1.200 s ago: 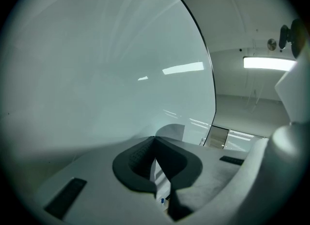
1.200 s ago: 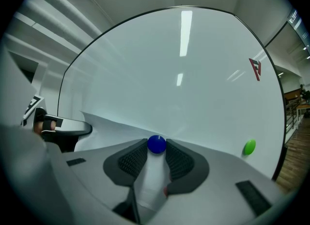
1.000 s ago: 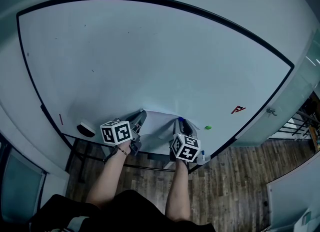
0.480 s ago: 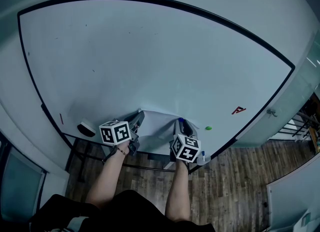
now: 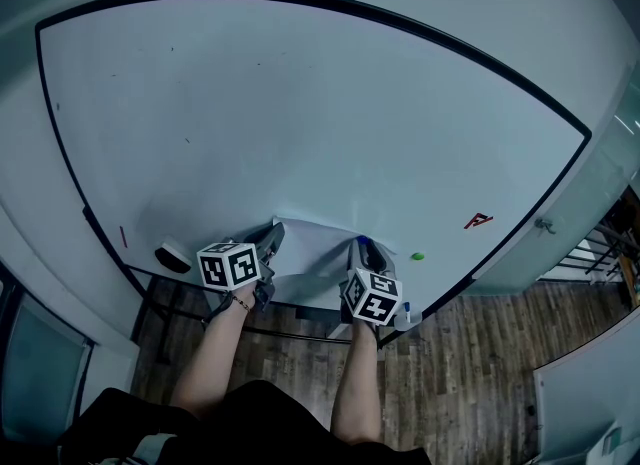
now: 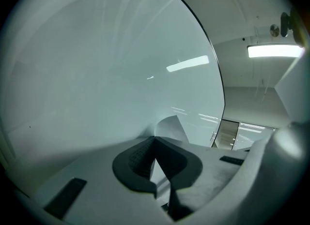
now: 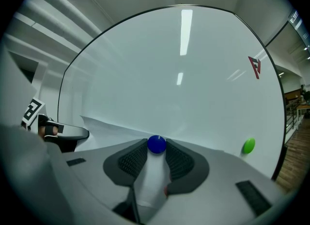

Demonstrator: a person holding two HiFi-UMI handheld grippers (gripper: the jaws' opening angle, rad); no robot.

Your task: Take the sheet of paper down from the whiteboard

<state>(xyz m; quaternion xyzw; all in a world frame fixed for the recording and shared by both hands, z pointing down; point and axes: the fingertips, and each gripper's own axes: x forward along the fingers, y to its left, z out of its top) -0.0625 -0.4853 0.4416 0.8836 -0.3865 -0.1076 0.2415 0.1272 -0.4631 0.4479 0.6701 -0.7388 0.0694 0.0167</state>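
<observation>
Clearly, the sheet of paper (image 5: 314, 251) lay low on the whiteboard (image 5: 300, 103), stretched sideways between the two grippers. The left gripper (image 6: 154, 142) had its jaws pinched together on the sheet's left corner, which curled off the board. The right gripper (image 5: 362, 250) was narrowed onto the blue magnet (image 7: 156, 143) pinning the right edge; that magnet probably had to come away first. A green magnet (image 7: 248, 145) sat just beside the paper, to its right. No container showed.
</observation>
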